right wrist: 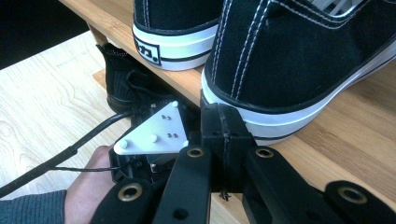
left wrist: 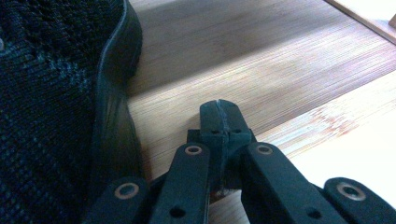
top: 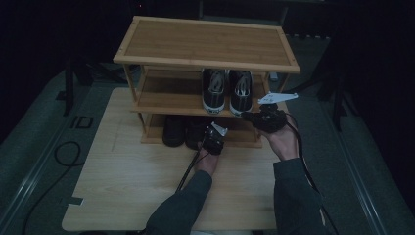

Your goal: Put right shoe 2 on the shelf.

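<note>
Sleeves: two grey sleeves (top: 293,196) come in at the tabletop's near edge, forearms stretched toward the rack.
Left tool (top: 214,139): down at the front edge of the rack's bottom shelf, jaws pressed together with nothing between them; the left gripper view has the tips (left wrist: 219,122) closed over bare bamboo, just beside a dark knit shoe (left wrist: 56,107).
Left hand (right wrist: 86,191): wrapped around the tool body from behind, cable trailing back across the tabletop.
Right tool (top: 264,119): higher up, at the front edge of the middle shelf toward its right end, jaws together and empty; its tips (right wrist: 223,135) sit right at the white sole of the nearer sneaker, and I cannot tell whether they touch it.
Right hand (top: 282,139): palm up, cradling the tool from below, grey plate on top.
Sneakers (top: 227,90): black canvas pair, white stitching, white rubber soles, white laces, side by side on the middle shelf, right of centre.
Dark shoes (top: 183,131): plain black pair on the bottom shelf, beside the left tool.
Rack (top: 205,44): three bamboo shelves, standing at the tabletop's (top: 127,181) far edge.
</note>
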Tool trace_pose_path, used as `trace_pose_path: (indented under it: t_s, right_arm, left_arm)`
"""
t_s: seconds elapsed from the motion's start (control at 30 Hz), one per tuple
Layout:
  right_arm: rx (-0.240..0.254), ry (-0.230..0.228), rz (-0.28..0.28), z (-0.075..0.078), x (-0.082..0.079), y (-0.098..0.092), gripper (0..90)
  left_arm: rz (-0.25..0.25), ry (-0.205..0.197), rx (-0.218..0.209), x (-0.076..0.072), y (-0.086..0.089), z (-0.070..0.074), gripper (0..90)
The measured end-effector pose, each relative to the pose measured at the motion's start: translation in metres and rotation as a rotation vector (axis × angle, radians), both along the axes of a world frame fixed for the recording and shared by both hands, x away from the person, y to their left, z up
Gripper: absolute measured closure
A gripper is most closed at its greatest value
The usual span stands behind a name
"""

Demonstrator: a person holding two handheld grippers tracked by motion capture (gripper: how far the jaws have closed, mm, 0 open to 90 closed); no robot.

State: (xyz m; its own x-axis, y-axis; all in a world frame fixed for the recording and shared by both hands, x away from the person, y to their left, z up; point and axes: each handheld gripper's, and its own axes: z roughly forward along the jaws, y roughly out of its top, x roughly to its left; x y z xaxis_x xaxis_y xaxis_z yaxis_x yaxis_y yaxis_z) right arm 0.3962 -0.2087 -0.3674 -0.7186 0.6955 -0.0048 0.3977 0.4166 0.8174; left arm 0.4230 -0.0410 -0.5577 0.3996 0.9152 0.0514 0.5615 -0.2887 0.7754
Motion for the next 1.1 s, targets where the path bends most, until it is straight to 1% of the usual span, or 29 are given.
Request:
trace_pose_path:
  t_s: [0.6,0.63,0.83,0.9,1.07,1.1]
  right_arm:
    - [-0.016,-0.004,0.013,0.0,0.002,0.009,90.0]
    - [-0.017,-0.005,0.015,0.0,0.002,0.009,90.0]
    - [-0.015,-0.003,0.023,0.0,0.004,0.013,90.0]
    - [-0.003,0.0,0.029,0.0,0.006,0.014,90.0]
    - [0.0,0.001,0.03,0.0,0.006,0.016,90.0]
    - [-0.002,0.002,0.031,0.0,0.007,0.017,90.0]
  left_arm:
    - [0.008,0.0,0.0,0.0,0.0,0.0,90.0]
    - [0.02,-0.001,0.002,0.0,-0.001,0.0,90.0]
    - [0.02,-0.003,0.004,0.0,-0.001,0.0,90.0]
    - [0.02,-0.004,0.003,0.0,-0.001,0.0,90.0]
    - [0.022,-0.005,0.004,0.0,-0.001,0.0,90.0]
    - [0.013,-0.005,0.001,0.0,-0.001,0.0,90.0]
